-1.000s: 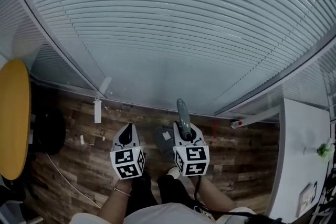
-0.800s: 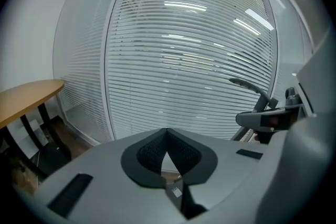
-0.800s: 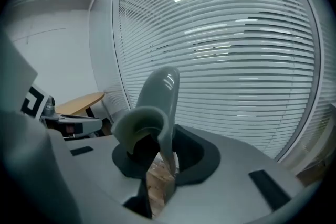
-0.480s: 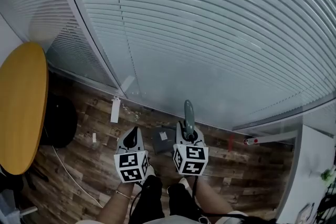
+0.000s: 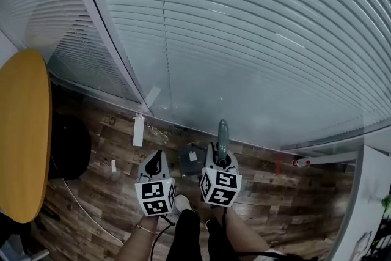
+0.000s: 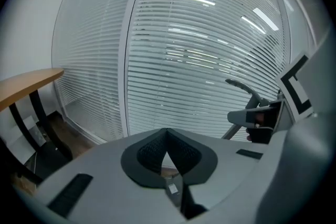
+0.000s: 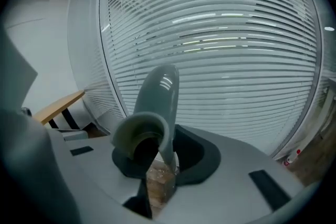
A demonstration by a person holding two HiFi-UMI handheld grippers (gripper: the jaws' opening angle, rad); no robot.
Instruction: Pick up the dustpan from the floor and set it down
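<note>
The left gripper (image 5: 156, 160) and the right gripper (image 5: 221, 159) are carried along the blinds toward the yellow round worktop (image 5: 24, 137), and the dustpan (image 5: 223, 136) is brought along with them. The yellow worktop is seen larger and nearer at the left. The paper strip (image 5: 138, 131) on the floor is seen closer to the left gripper. The white worktop (image 5: 374, 205) is pushed almost off the right edge.
</note>
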